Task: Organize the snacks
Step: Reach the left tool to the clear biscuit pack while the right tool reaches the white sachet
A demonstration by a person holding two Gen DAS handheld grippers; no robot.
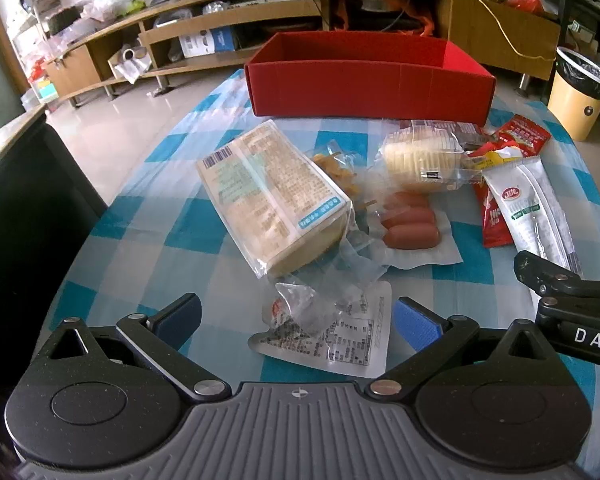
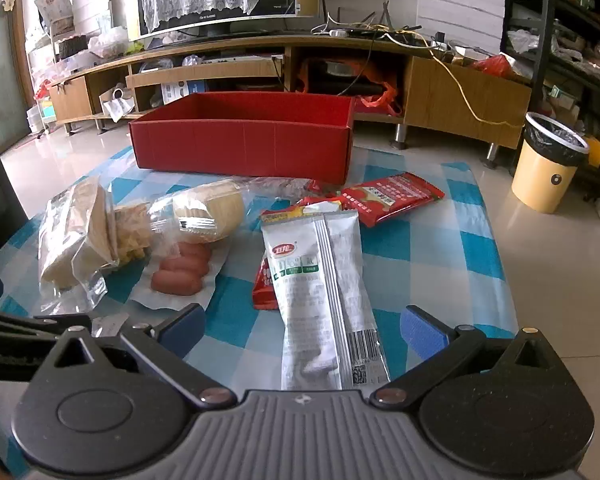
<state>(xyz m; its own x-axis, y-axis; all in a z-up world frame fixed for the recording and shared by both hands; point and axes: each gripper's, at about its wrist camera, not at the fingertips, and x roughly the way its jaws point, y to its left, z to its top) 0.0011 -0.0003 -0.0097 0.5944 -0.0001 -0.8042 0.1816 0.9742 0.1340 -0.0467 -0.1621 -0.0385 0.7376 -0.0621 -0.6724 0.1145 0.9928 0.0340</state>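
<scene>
Snacks lie loose on the blue-and-white checked table [image 1: 148,216], gathered just in front of the empty red cardboard box [image 1: 370,84], which sits open-topped at the far edge, presumably to receive them. The left claw [image 1: 298,314] hangs with its jaws spread wide and empty over a flat white printed pouch [image 1: 340,340], near the clear-wrapped block of layered biscuits [image 1: 268,196]. The right claw [image 2: 302,326], equally wide and empty, straddles the long white foil sachet [image 2: 320,292], which looks like its likeliest first pick.
</scene>
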